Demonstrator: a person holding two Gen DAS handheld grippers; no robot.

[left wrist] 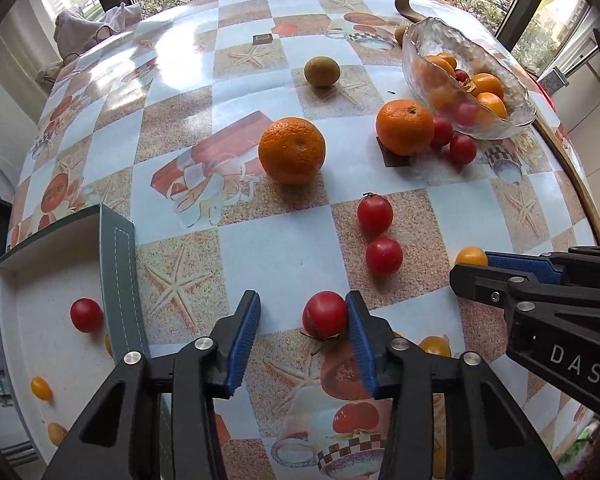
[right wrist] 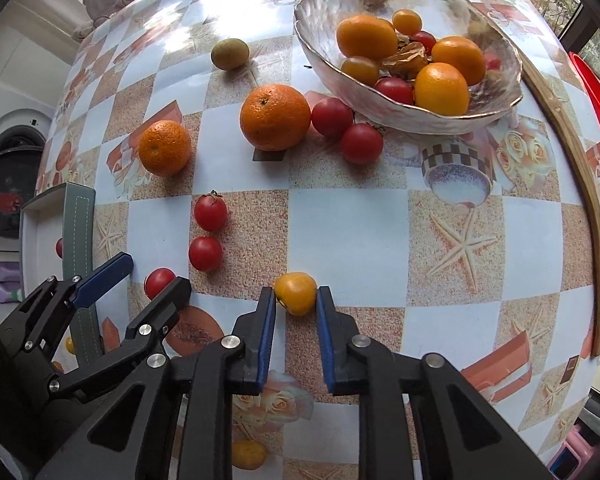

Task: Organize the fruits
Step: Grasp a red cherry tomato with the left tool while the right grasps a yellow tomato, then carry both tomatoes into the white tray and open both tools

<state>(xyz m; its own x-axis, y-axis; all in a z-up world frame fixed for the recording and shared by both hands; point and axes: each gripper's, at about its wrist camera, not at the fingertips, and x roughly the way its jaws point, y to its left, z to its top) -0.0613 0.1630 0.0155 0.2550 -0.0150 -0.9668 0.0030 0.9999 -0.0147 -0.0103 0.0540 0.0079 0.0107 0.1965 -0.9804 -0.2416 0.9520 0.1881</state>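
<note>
Between the blue pads of the right gripper (right wrist: 296,300) sits a yellow tomato (right wrist: 296,293), pinched on the table (right wrist: 352,236). Left gripper (left wrist: 302,320) stands narrow around a red tomato (left wrist: 325,314); only one pad touches it.

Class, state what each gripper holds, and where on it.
Right gripper: yellow tomato, by its sides. Left gripper: touches red tomato one side only.
</note>
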